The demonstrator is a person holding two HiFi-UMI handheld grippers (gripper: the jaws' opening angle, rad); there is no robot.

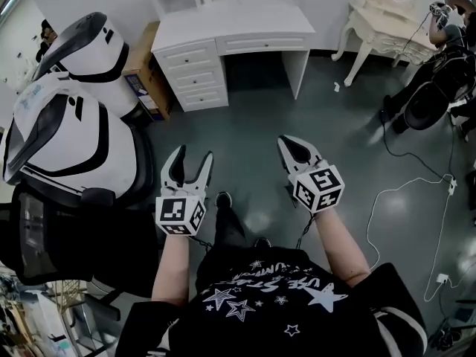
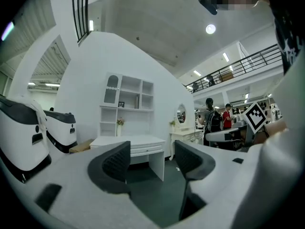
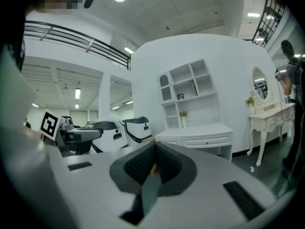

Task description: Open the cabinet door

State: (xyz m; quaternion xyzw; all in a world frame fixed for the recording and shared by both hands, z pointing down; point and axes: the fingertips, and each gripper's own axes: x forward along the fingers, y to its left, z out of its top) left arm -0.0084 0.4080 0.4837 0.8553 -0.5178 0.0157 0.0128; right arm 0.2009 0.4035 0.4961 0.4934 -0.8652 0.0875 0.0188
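Note:
A white desk (image 1: 223, 43) with a stack of drawers on its left side stands against the far wall, a few steps ahead across dark floor. The left gripper view shows the desk (image 2: 131, 144) beneath a white shelf unit (image 2: 126, 104); the right gripper view has the same desk (image 3: 200, 135) and shelf unit (image 3: 186, 87). My left gripper (image 1: 190, 162) is held level in the air, jaws apart, nothing between them (image 2: 152, 159). To its right, my right gripper (image 1: 292, 146) has its jaws together with nothing held (image 3: 153, 163). Both are well short of the desk.
Two large white-and-black machines (image 1: 74, 110) fill the left side, with a cardboard box (image 1: 145, 73) between them and the desk. A cream dressing table (image 1: 387, 28) stands at the far right. White cables (image 1: 416, 192) trail over the floor on the right, near seated people (image 1: 439, 73).

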